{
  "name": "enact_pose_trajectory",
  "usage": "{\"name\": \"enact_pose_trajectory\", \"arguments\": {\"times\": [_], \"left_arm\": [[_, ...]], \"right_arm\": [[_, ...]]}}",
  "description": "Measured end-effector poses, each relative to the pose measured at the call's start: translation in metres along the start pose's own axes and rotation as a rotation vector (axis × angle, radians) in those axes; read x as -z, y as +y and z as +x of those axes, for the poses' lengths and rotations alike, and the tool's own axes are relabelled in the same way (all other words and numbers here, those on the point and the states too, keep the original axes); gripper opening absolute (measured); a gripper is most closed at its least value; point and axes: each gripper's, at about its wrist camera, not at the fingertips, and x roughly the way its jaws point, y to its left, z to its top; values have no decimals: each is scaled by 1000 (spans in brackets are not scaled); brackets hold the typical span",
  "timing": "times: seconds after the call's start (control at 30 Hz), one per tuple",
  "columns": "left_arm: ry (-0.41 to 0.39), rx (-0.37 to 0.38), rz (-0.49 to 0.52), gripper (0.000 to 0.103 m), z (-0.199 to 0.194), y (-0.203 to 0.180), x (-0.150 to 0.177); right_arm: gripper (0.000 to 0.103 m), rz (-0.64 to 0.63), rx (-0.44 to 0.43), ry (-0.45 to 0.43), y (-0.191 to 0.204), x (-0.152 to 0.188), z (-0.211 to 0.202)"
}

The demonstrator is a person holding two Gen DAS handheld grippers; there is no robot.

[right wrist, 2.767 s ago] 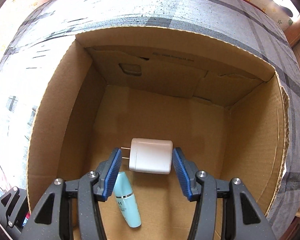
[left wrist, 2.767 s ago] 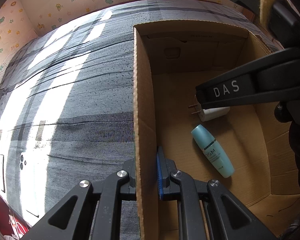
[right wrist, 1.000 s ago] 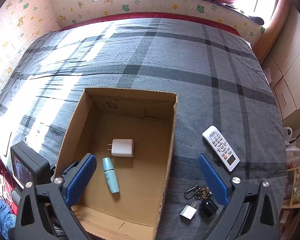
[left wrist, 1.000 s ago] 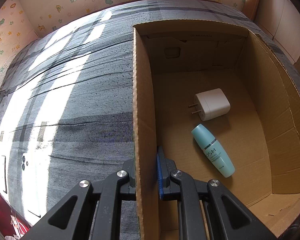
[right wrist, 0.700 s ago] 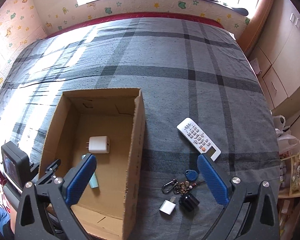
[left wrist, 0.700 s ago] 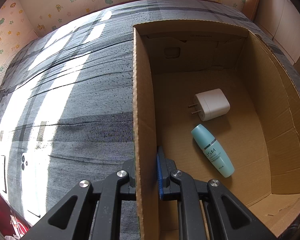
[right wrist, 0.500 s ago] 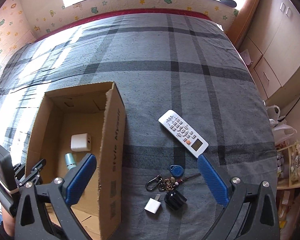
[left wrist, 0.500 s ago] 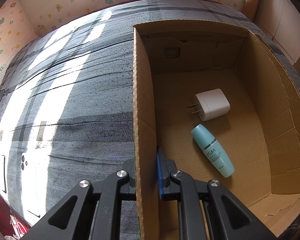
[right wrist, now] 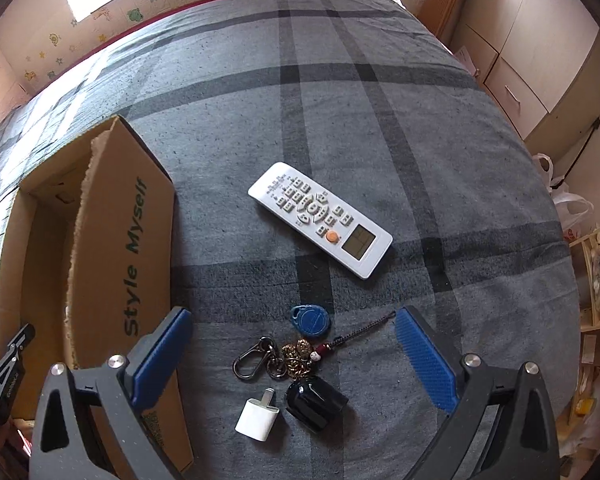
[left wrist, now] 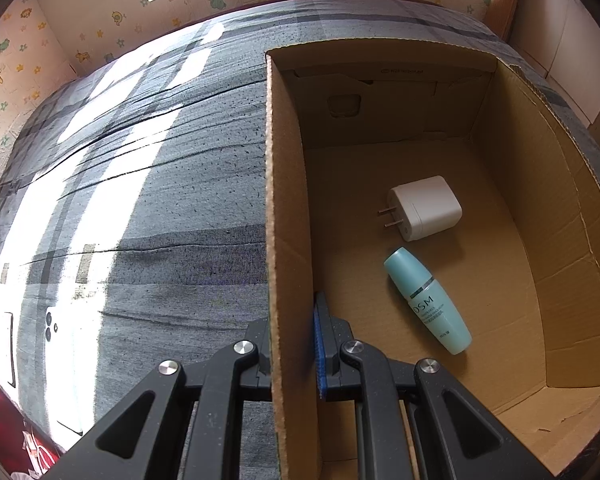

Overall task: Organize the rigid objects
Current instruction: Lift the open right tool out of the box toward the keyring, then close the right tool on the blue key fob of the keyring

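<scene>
Left gripper (left wrist: 292,344) jaws clamped on cardboard box (left wrist: 288,200) wall. Right gripper (right wrist: 296,356) jaws wide open, empty, above keyring (right wrist: 296,354) beside box; remote (right wrist: 320,220) beyond.

Left gripper (left wrist: 293,344) outer pad behind box wall (left wrist: 286,240)

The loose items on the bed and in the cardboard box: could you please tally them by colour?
White: 3 (charger, remote, small adapter)
Teal: 1 (bottle)
Blue: 1 (key fob)
Black: 1 (small cylinder)
Brassy metal: 1 (keyring bundle)
Total: 7
</scene>
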Motion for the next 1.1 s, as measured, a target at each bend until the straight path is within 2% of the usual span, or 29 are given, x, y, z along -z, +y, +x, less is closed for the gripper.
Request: {"name": "enact_pose_trajectory", "arguments": {"times": [0.37,0.53,0.73,0.83,0.9,0.93,1.1], "left_arm": [[4,6,-4,13,-1,0,-1],[5,7,-5,13,0,0,-1],[6,6,-7,13,0,1,-2],[6,8,-10,13,0,1,-2],[6,9,-11,13,0,2,-1],[6,10,-12,13,0,2,-1],[6,7,-11,13,0,2,-1]], "right_arm": [[103,-5,13,71,-11,1,50],[99,-8,4,99,-11,0,62],[79,-22,-14,139,-10,2,72],[65,-26,-6,161,-8,6,78],[41,-28,6,170,-6,6,82],[34,-27,6,171,-5,6,83],[33,-28,9,157,-7,7,77]]}}
